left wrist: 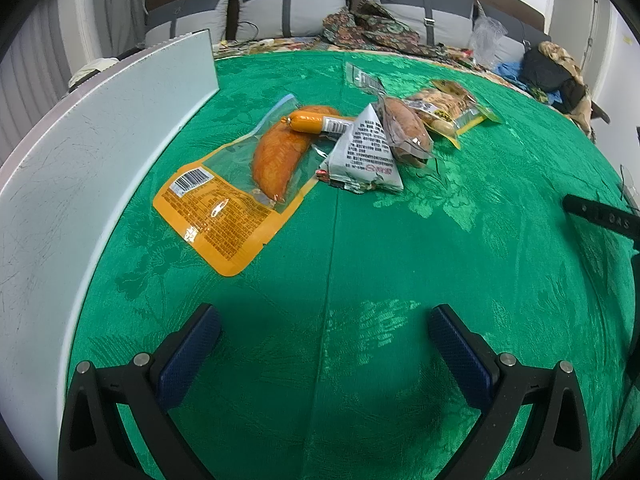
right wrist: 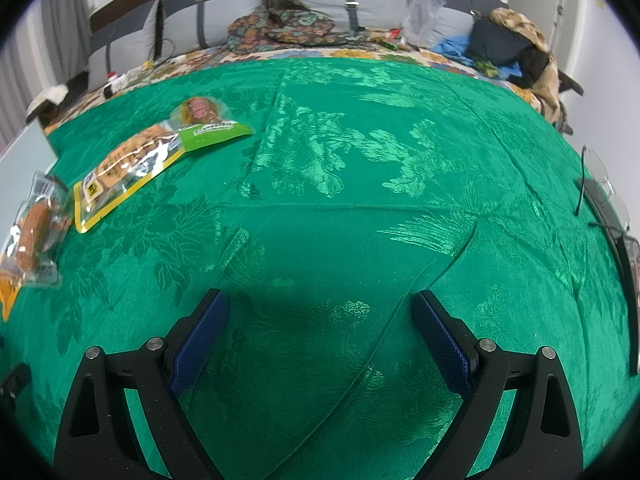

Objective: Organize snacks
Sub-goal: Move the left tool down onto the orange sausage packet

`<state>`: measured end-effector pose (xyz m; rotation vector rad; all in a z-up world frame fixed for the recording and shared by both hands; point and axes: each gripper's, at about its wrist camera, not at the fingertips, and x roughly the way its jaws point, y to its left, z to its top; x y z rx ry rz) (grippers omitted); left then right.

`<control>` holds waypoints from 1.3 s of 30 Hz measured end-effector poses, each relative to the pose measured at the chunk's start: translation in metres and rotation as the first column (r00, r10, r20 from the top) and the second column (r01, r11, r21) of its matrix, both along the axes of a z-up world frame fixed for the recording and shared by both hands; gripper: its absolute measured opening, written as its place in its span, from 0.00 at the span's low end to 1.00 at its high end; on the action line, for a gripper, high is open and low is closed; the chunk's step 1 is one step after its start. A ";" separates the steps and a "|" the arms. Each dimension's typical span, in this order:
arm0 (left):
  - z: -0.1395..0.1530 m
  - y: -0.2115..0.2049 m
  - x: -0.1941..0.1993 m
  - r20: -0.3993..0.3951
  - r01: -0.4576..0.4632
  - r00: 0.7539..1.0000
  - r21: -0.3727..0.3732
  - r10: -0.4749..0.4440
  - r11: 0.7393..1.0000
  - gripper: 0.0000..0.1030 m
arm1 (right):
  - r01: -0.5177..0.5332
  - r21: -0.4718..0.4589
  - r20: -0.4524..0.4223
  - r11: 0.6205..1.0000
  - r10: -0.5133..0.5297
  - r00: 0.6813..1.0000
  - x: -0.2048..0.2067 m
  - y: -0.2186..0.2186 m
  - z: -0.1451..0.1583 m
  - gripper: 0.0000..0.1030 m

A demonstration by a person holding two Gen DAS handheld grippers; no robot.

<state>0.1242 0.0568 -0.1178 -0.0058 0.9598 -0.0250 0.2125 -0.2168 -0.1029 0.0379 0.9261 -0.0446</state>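
Note:
Several snack packs lie in a loose pile on the green cloth (left wrist: 360,240). In the left wrist view I see a large orange pouch with a chicken piece (left wrist: 240,184), a small orange sausage (left wrist: 308,122), a grey triangular packet (left wrist: 366,152), a clear pack with a brown piece (left wrist: 404,130) and a yellow-edged snack bag (left wrist: 448,106). My left gripper (left wrist: 324,328) is open and empty, well short of the pile. My right gripper (right wrist: 320,316) is open and empty over bare cloth; the yellow-edged bag (right wrist: 128,164), a green-edged pack (right wrist: 208,120) and the clear pack (right wrist: 36,228) lie to its far left.
A white tray or board (left wrist: 80,160) stands along the left edge of the cloth. A sofa with grey cushions (left wrist: 288,8), patterned fabric (left wrist: 372,24) and clothes (left wrist: 552,68) lies behind. A black object (left wrist: 600,216) and eyeglasses (right wrist: 600,184) sit at the right edge.

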 end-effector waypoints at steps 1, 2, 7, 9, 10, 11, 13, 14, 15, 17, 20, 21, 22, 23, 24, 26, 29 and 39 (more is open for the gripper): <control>0.000 0.000 0.000 -0.014 0.018 1.000 0.002 -0.018 1.000 1.00 | 0.011 0.000 0.000 1.000 -0.011 1.000 -0.001 0.000 0.000 0.93; 0.002 0.003 -0.003 -0.036 0.035 0.999 -0.001 -0.035 0.999 1.00 | 0.020 -0.002 0.000 1.000 -0.020 1.000 -0.001 0.001 0.000 0.93; 0.009 0.031 -0.026 -0.075 0.021 0.997 -0.081 -0.027 0.997 1.00 | 0.024 -0.002 0.000 1.000 -0.024 1.000 -0.006 0.003 0.001 0.93; 0.013 0.043 -0.034 -0.081 -0.006 0.997 -0.116 -0.004 0.993 1.00 | 0.025 -0.002 0.000 1.000 -0.025 1.000 -0.006 0.004 0.001 0.93; 0.016 0.050 -0.039 -0.079 -0.018 0.997 -0.134 0.008 0.991 1.00 | 0.025 -0.002 0.000 1.000 -0.025 1.000 -0.005 0.003 0.001 0.93; 0.019 0.054 -0.041 -0.076 -0.024 0.997 -0.144 0.013 0.989 1.00 | 0.025 -0.002 0.000 1.000 -0.025 1.000 -0.005 0.003 0.001 0.93; 0.025 0.061 -0.045 -0.069 -0.024 0.998 -0.152 0.013 0.988 1.00 | 0.031 -0.002 0.000 1.000 -0.031 1.000 -0.006 0.004 0.001 0.93; 0.029 0.062 -0.045 -0.065 -0.013 0.998 -0.149 0.004 0.989 1.00 | 0.034 -0.003 0.000 0.999 -0.034 0.999 -0.005 0.004 0.001 0.93; 0.031 0.063 -0.044 -0.062 -0.003 0.998 -0.143 -0.006 0.990 1.00 | 0.034 -0.003 0.000 0.999 -0.034 0.999 -0.006 0.005 0.001 0.93; 0.040 0.064 -0.036 -0.046 0.023 0.999 -0.125 -0.029 0.992 1.00 | 0.034 -0.001 0.000 0.999 -0.034 0.999 -0.006 0.006 0.001 0.93; 0.055 0.069 -0.016 -0.015 0.037 0.999 -0.115 -0.039 0.993 1.00 | 0.034 -0.005 0.000 0.999 -0.034 0.999 -0.006 0.006 0.001 0.93; 0.059 0.072 -0.009 -0.006 0.041 0.999 -0.117 -0.042 0.992 1.00 | 0.034 -0.005 0.000 0.999 -0.034 0.999 -0.006 0.005 0.001 0.93; 0.065 0.074 0.000 0.007 0.047 0.999 -0.115 -0.046 0.992 1.00 | 0.034 -0.005 0.000 0.999 -0.034 0.999 -0.006 0.005 0.001 0.93; 0.069 0.075 0.010 0.016 0.056 0.998 -0.112 -0.054 0.992 1.00 | 0.034 -0.004 0.000 0.999 -0.034 0.999 -0.006 0.005 0.001 0.93; 0.070 0.075 0.019 0.012 0.070 0.998 -0.110 -0.069 0.991 1.00 | 0.034 -0.003 0.000 0.999 -0.034 0.999 -0.006 0.005 0.001 0.93; 0.066 0.069 0.043 -0.048 0.114 0.992 -0.080 -0.118 0.990 1.00 | 0.034 -0.004 0.000 0.999 -0.034 0.999 -0.006 0.005 0.001 0.93; 0.064 0.046 0.071 -0.073 0.217 0.974 0.031 -0.214 0.976 0.99 | 0.034 -0.004 0.000 0.999 -0.034 0.999 -0.006 0.005 0.001 0.93; 0.012 0.019 0.152 -0.233 0.314 0.928 0.071 -0.290 0.947 0.99 | 0.034 -0.004 -0.001 0.999 -0.034 0.999 -0.006 0.005 0.001 0.93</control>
